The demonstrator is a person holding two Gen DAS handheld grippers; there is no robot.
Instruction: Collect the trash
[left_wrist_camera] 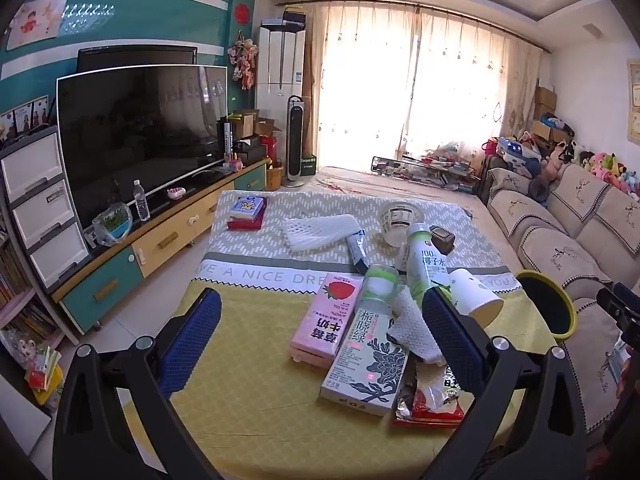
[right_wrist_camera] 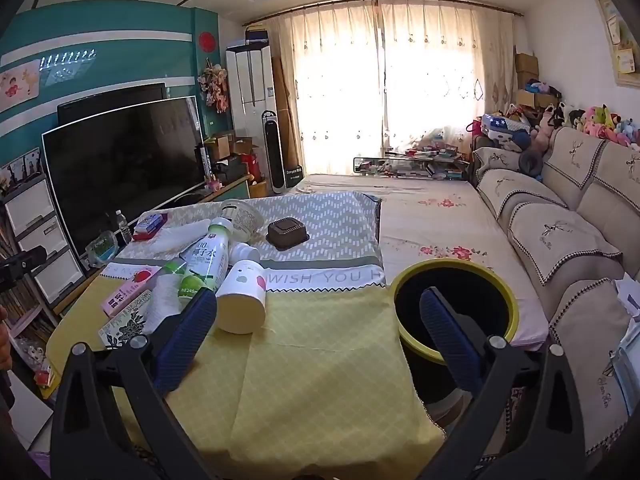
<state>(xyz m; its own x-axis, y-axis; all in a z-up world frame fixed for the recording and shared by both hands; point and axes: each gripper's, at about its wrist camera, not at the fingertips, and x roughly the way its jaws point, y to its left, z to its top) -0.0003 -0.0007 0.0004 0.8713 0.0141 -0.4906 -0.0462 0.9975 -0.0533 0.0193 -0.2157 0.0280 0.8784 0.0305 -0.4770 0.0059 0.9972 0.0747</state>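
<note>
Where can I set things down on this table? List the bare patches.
Free: the yellow quilted cloth between the lying white paper cup and the yellow-rimmed black bin. Crowded: around the pink strawberry milk carton.

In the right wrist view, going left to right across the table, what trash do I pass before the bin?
Pink strawberry milk carton → white coconut water bottle → tipped paper cup → brown square container → yellow-rimmed trash bin.

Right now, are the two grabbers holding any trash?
Left gripper: jaws wide open, holding nothing.
Right gripper: jaws wide open, holding nothing.
</note>
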